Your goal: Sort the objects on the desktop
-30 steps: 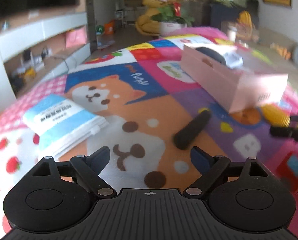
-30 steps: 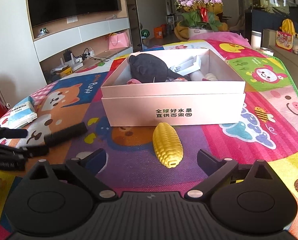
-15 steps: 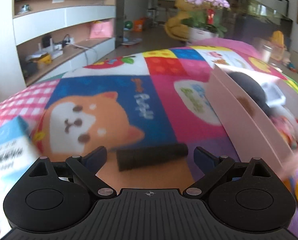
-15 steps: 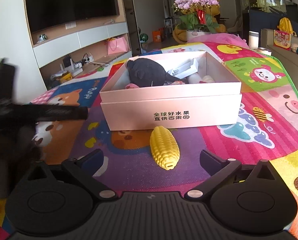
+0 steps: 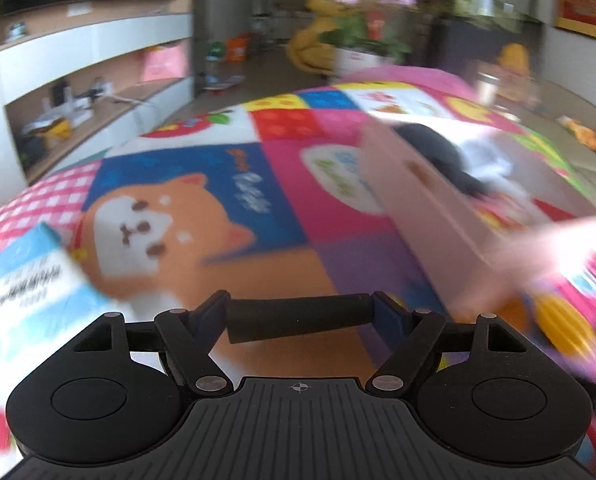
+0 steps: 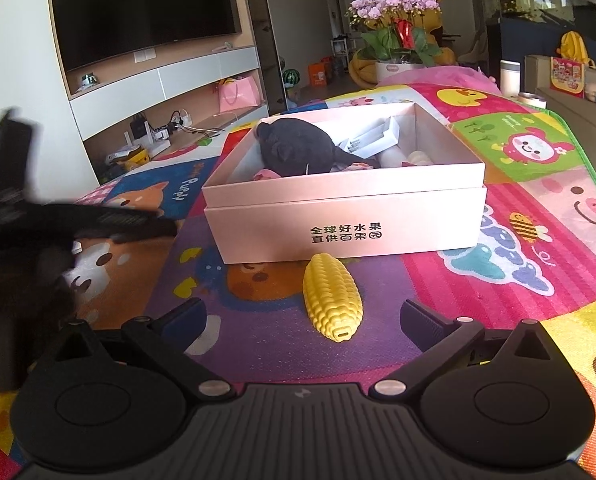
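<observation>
A bright cartoon play mat [image 6: 498, 280] fills the lower two thirds of both wrist views, with a pink open-topped cardboard box [image 6: 346, 216] at centre frame in the right wrist view and along the right side in the blurred left wrist view. Inside the box lie a black plush toy [image 6: 302, 148] at its left end and a white carton [image 6: 374, 138] behind it. A blue-and-white tissue pack [image 5: 30, 280] lies at the left edge of the left wrist view. A yellow toy corn cob [image 6: 332, 300] rests on the mat just in front of the box, near the bottom centre of the right wrist view, between the wide-spread, empty fingers of the right gripper [image 6: 302, 320]. At bottom centre of the left wrist view, the left gripper [image 5: 300, 312] is closing, its fingertips meeting both ends of a black cylinder [image 5: 298, 316] lying crosswise between them.
</observation>
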The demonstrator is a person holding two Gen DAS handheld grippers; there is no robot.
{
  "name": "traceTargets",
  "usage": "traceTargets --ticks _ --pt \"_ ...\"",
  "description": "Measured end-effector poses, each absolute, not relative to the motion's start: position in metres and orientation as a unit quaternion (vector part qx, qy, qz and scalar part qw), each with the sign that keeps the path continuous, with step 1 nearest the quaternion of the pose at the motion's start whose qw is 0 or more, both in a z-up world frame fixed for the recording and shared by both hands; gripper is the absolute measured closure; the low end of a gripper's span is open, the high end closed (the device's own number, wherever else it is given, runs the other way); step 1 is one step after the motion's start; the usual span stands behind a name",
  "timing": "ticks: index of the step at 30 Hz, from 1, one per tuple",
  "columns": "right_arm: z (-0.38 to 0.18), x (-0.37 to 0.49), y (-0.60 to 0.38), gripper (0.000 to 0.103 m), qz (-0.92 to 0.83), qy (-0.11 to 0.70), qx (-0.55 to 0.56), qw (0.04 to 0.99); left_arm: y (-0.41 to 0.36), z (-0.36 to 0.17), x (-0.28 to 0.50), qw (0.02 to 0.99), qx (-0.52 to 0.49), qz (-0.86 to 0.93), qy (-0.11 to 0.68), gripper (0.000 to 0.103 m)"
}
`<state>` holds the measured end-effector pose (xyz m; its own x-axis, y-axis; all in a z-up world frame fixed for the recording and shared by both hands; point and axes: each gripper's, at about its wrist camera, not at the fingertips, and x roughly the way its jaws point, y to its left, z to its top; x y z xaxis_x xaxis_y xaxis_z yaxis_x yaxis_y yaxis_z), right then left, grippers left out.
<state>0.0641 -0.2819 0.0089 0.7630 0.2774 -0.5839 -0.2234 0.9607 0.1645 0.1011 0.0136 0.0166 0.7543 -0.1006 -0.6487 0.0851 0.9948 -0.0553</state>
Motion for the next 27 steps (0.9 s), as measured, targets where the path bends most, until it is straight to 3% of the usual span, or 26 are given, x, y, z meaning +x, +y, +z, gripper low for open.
traceTargets --ticks 8,12,16,18,19,27 --pt "0.008 0.067 -0.281 0.001 0.118 0.323 0.04 0.938 0.013 0.011 0.012 0.925 -0.024 -0.106 0.365 0.022" --pt "0.009 0.068 -0.278 0.024 0.122 0.322 0.031 0.938 0.015 0.01 -0.005 0.927 -0.033 -0.11 0.358 0.02" --pt "0.01 0.076 -0.268 0.047 0.109 0.322 -0.002 0.94 0.017 0.008 -0.008 0.928 -0.039 -0.116 0.353 0.008" --pt "0.01 0.082 -0.264 0.065 0.108 0.328 -0.015 0.938 0.017 0.006 -0.011 0.929 -0.037 -0.118 0.349 0.007" --pt "0.011 0.084 -0.263 0.07 0.111 0.335 -0.018 0.935 0.016 0.006 -0.012 0.929 -0.035 -0.12 0.347 0.004" --pt "0.022 0.049 -0.263 0.073 0.205 0.365 -0.046 0.907 0.015 0.003 -0.017 0.932 -0.03 -0.108 0.344 0.0"
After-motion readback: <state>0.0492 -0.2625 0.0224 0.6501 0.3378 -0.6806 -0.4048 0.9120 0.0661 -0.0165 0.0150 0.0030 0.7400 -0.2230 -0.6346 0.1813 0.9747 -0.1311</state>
